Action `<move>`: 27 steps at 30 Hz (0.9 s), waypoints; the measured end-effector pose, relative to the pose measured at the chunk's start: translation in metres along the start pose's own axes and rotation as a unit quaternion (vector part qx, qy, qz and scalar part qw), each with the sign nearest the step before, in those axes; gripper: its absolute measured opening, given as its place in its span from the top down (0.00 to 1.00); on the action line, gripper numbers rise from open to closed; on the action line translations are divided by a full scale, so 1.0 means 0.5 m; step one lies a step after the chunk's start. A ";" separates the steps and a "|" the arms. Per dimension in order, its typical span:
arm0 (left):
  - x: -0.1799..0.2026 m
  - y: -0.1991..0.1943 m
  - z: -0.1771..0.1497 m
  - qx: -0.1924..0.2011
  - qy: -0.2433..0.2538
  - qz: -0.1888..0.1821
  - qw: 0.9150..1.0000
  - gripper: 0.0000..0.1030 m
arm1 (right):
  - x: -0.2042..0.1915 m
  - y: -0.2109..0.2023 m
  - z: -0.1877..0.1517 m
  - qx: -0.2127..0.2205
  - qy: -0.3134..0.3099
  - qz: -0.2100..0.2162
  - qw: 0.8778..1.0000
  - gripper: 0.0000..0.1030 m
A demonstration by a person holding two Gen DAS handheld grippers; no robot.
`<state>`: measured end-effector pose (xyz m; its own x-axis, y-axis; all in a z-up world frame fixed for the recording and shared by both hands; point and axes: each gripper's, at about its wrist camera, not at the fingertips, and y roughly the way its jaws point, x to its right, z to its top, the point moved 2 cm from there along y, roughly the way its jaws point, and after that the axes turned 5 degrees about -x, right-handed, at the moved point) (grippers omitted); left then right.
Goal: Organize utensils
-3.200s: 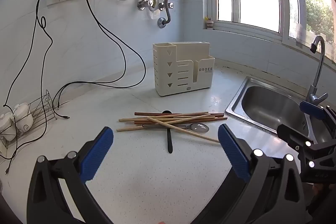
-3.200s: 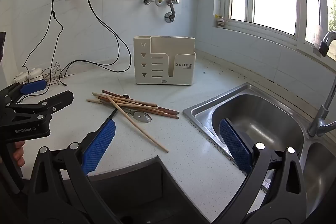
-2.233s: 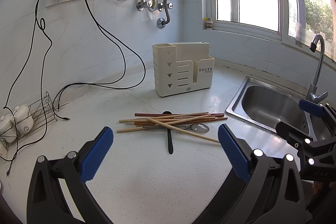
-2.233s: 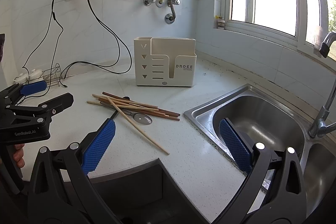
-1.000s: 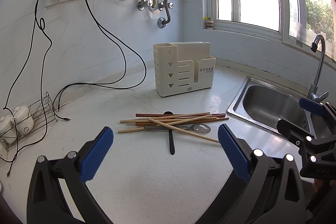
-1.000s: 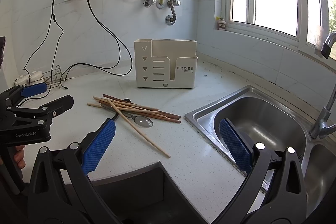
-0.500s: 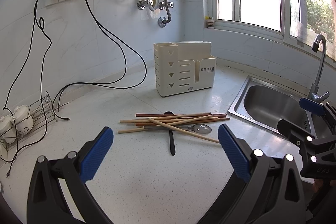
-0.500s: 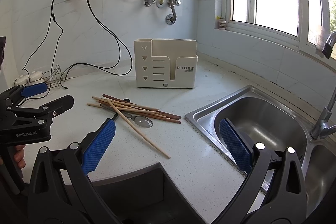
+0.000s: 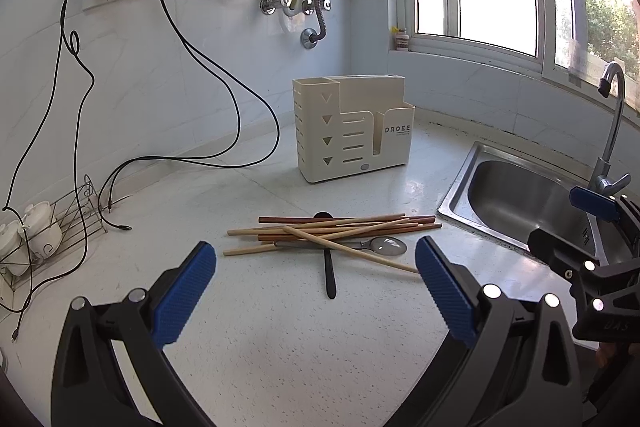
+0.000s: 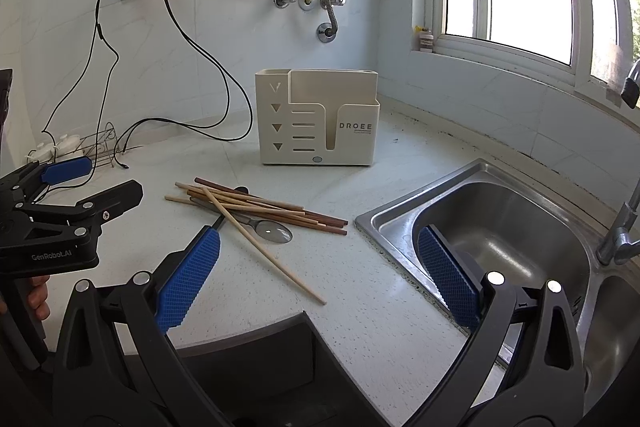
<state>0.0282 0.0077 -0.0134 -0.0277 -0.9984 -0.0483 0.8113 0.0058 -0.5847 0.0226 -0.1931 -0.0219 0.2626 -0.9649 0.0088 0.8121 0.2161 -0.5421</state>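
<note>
A loose pile of wooden chopsticks [image 9: 336, 231] lies on the white counter, over a metal spoon [image 9: 386, 246] and a black-handled utensil [image 9: 329, 273]. The pile also shows in the right wrist view [image 10: 256, 205], with the spoon [image 10: 274, 230] under it. A cream slotted utensil holder [image 9: 352, 129] stands upright behind the pile, also seen in the right wrist view [image 10: 318, 117]. My left gripper [image 9: 316, 291] is open and empty, short of the pile. My right gripper [image 10: 318, 271] is open and empty, over the counter's front edge beside the sink.
A steel sink [image 9: 524, 199] with a tap [image 9: 612, 131] is on the right. Black cables [image 9: 192, 159] trail from wall sockets onto the counter. A wire rack with white pots [image 9: 36, 235] stands at the far left.
Both grippers have stayed open and nearly still. The views have drifted only slightly. The utensils have not moved.
</note>
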 end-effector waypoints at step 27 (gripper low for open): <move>-0.156 0.169 0.028 -0.089 0.108 -0.065 0.988 0.26 | -0.014 0.158 -0.017 -0.140 0.029 0.023 0.990 0.35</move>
<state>0.1070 0.0854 -0.0475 -0.2648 -0.9563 -0.1241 0.6772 -0.0928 -0.7299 0.0804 -0.1704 -0.0719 0.2591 -0.9637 -0.0640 0.6221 0.2172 -0.7522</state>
